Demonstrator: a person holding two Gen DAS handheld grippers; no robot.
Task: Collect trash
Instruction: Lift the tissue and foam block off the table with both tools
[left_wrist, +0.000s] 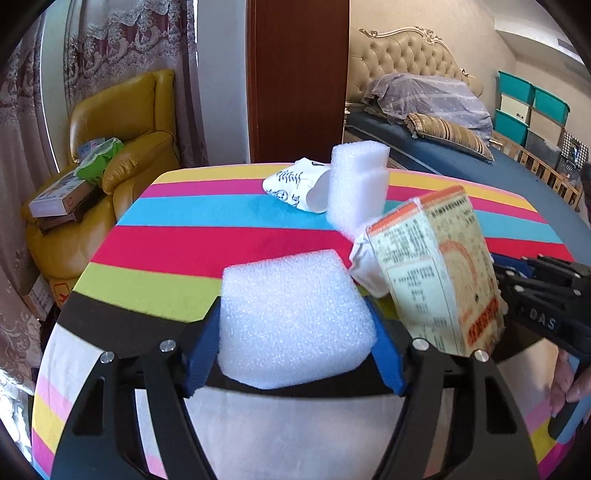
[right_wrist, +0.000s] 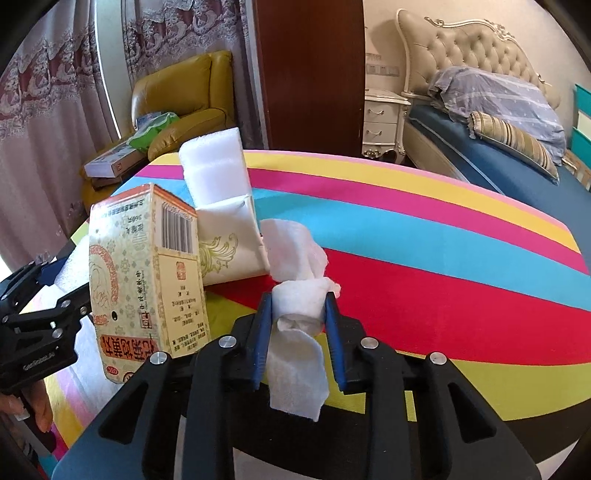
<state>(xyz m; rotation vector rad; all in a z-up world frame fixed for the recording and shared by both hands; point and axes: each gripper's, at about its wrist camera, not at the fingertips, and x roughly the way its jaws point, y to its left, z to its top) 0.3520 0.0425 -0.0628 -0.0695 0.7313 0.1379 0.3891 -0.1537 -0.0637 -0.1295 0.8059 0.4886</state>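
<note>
In the left wrist view, the left claw (left_wrist: 295, 354) fills the lower middle of the frame, and its blue pads press on both sides of a chunky white block of bubbly packing foam (left_wrist: 291, 317). That block is taken up, or close to it; whether it is clear of the rainbow-striped worktop (left_wrist: 177, 243) cannot be told. Further up, near the centre, a crumpled white paper bag with blue print (left_wrist: 291, 184) lies on the blue stripe, with a second, taller white foam piece (left_wrist: 358, 184) standing just beside it. To the right of centre a cream and orange printed cardboard box (left_wrist: 436, 273) stands tilted, with a white soft tissue packet (left_wrist: 367, 266) tucked behind its left edge. The other claw's black frame enters at the right edge.

In the right wrist view, the same box sits at the left, the packet and the tall foam behind it. At lower centre the right claw (right_wrist: 299, 325) is clamped on a crumpled white tissue wad (right_wrist: 299, 295), part of which hangs down between the pads.

So two pieces of trash are in hand, one per claw. No bin or bag for trash shows in either view. By this reckoning the task is barely begun: both held pieces have yet to be dropped somewhere, and the paper bag, the tall foam, the box and perhaps the packet are left on the worktop.
</note>
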